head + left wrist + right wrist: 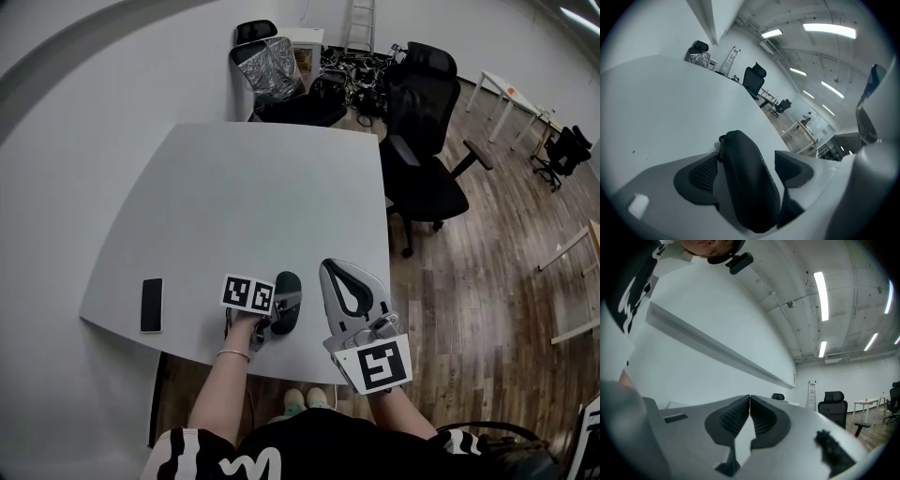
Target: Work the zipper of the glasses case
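A black zip-up glasses case point(289, 286) lies on the white table point(244, 187) near its front edge. My left gripper point(279, 317) reaches over it from the near side, and its jaws stand apart with the case point(747, 187) between them. The left pad point(704, 172) sits right beside the case, while the right pad point(793, 166) stands clear of it. A small zipper pull shows at the case's far end point(722, 138). To the right of the case, my right gripper point(345, 274) is shut with nothing between its pads point(750, 401).
A black phone point(151, 305) lies flat at the table's front left. A black office chair point(422, 141) stands off the right edge on the wood floor. Another chair, wrapped in foil point(272, 66), is behind the far edge.
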### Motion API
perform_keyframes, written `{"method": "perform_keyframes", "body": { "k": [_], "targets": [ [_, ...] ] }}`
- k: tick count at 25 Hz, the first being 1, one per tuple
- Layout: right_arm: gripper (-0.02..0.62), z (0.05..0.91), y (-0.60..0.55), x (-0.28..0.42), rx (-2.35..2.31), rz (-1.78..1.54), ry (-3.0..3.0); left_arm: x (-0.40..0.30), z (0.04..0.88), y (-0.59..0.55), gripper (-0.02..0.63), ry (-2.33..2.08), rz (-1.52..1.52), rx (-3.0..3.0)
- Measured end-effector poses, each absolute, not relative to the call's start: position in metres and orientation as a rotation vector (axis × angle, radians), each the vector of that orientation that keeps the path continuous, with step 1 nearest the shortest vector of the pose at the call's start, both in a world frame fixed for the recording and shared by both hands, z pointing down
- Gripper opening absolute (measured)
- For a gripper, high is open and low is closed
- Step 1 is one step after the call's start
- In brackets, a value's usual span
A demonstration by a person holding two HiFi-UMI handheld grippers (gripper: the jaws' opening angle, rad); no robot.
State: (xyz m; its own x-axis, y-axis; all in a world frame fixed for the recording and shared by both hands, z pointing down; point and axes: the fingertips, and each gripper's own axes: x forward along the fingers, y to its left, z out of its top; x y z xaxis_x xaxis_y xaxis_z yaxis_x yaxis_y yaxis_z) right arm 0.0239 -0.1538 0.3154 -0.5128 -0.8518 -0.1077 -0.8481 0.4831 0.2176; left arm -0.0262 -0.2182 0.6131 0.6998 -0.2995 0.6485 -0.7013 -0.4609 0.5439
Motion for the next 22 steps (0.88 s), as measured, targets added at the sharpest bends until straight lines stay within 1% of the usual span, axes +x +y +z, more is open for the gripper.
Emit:
{"method": "perform_keyframes", "body": {
  "k": [4,5,9,14,16,17,18,22],
  "targets": [
    [0.009,0.317,-0.163,0.033,1.563,-0.377,-2.691,-0.016,0.636,-0.22,0.378,-0.747,0.728,2.044],
    [0.008,0.317,-0.164,0.034,1.564,-0.378,-2.692,-0.013,0.639,-0.22,0.395,-0.742,0.738,2.037],
    [0.008,0.321,-0.169,0.035,1.562,-0.364,-2.696,-0.005,0.644,-0.218,0.411,-0.74,0.772,2.035],
    [0.009,0.322,-0.173,0.03,1.546,-0.366,-2.713,-0.004,0.646,-0.218,0.41,-0.776,0.796,2.034],
    [0.008,0.323,-0.174,0.025,1.531,-0.366,-2.72,-0.001,0.646,-0.217,0.4,-0.771,0.779,2.031],
    [0.009,0.323,-0.175,0.023,1.525,-0.366,-2.722,0.003,0.646,-0.215,0.335,-0.753,0.762,2.031],
    [0.008,0.323,-0.175,0.021,1.52,-0.365,-2.723,0.005,0.645,-0.214,0.301,-0.739,0.745,2.034],
    [0.009,0.322,-0.175,0.018,1.517,-0.358,-2.72,0.008,0.643,-0.211,0.281,-0.727,0.709,2.058]
  ]
}}
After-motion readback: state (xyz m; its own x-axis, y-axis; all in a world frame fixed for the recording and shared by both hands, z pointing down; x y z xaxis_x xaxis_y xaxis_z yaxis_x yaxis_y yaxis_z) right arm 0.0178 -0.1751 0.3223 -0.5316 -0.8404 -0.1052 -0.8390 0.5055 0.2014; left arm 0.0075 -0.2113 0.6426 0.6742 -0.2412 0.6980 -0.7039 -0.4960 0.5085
